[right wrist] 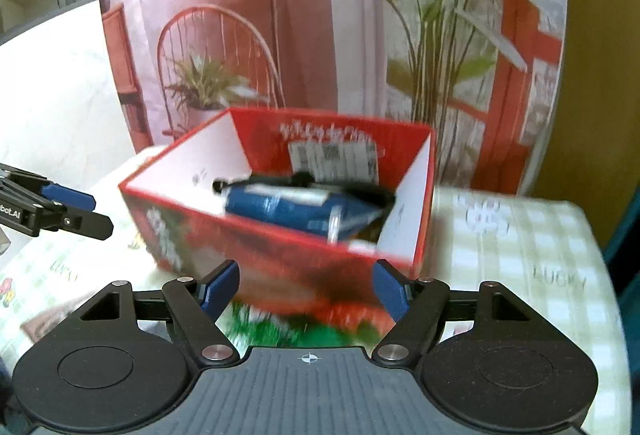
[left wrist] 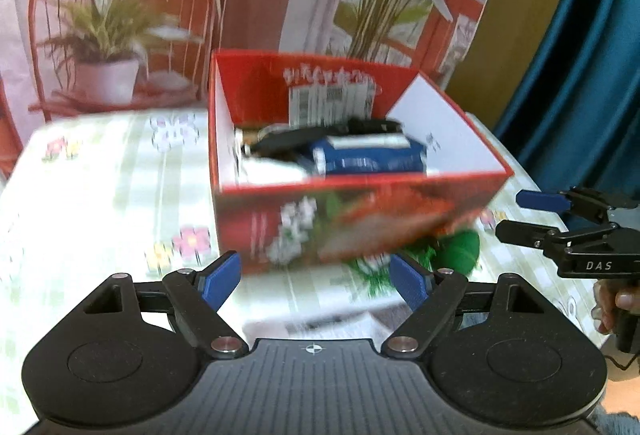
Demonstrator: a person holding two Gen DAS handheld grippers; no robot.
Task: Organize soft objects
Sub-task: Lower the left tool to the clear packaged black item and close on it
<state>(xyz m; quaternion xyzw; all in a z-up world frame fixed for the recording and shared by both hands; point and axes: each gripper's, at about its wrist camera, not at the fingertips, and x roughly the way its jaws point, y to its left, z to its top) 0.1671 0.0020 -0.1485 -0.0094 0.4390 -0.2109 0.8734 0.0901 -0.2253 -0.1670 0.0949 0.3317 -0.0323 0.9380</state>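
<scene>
Wide apart and gripping nothing, my left gripper (left wrist: 316, 279) faces the red box (left wrist: 352, 223) on the checked tablecloth (left wrist: 100, 195); a blurred blue pack (left wrist: 368, 155) lies inside, a green soft thing (left wrist: 460, 247) half hidden under the box corner. Right view now: my right gripper (right wrist: 306, 291) spread just as wide, empty, box (right wrist: 280, 247) smeared, blue pack (right wrist: 296, 211) inside.
</scene>
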